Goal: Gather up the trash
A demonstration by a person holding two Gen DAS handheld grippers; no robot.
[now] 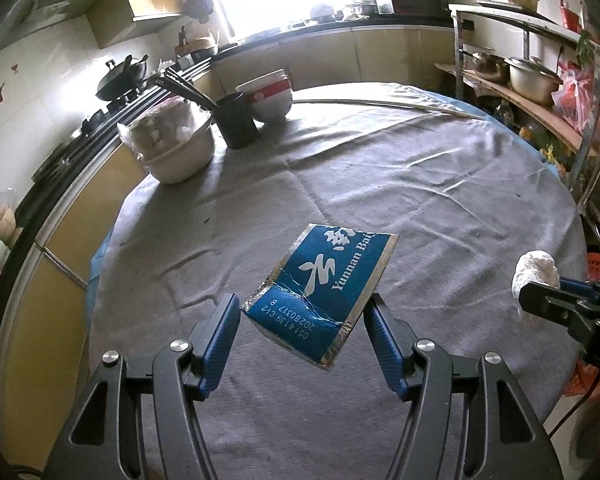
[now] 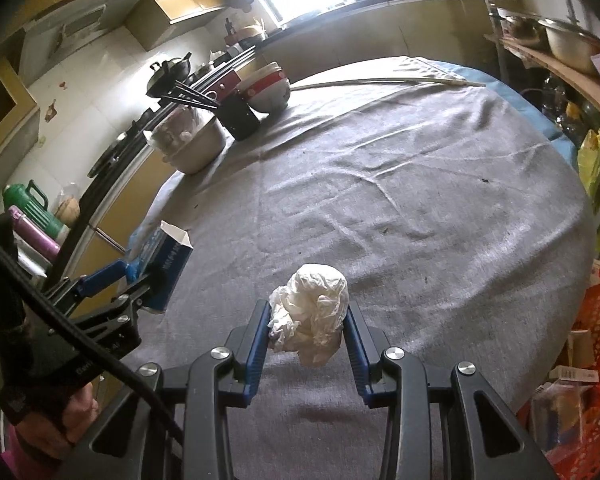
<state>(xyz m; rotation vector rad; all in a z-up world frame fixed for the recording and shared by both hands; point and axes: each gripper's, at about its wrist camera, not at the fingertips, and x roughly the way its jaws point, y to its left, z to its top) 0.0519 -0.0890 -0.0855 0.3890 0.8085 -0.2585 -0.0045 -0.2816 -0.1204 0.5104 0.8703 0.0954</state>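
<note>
Left wrist view, item 1: my left gripper [image 1: 302, 312], blue pads, clamped across a flattened blue cardboard box w/ white lettering and torn silver edges [image 1: 327, 285]. Box is held clear above the grey wrinkled tablecloth on the round table [image 1: 440, 200], tilted, one corner hanging toward the camera. Jaws stand fairly wide, set by the box width.

Item 2: my right gripper [image 2: 307, 322], pads pressed on both sides of a crumpled white tissue wad [image 2: 311, 312]. Jaws narrower than the left pair. Wad sits between the pads and bulges out past the tips. From the left cam the same wad [image 1: 537, 276] shows at far right, well apart from the box.

Item 3, right wrist view: left gripper [image 2: 140, 276] and box [image 2: 168, 268] at frame left, near the table edge.

Item 4, far side of table: stack of 2 cream bowls w/ plastic-wrapped contents [image 1: 176, 148], black cup holding dark chopsticks [image 1: 236, 122], stacked white bowls w/ red band [image 1: 270, 96]. All 3 sit just beside each other.

Item 5: orange perforated plastic basket [image 2: 596, 320] off the table's right edge, paper and packets inside.
</note>
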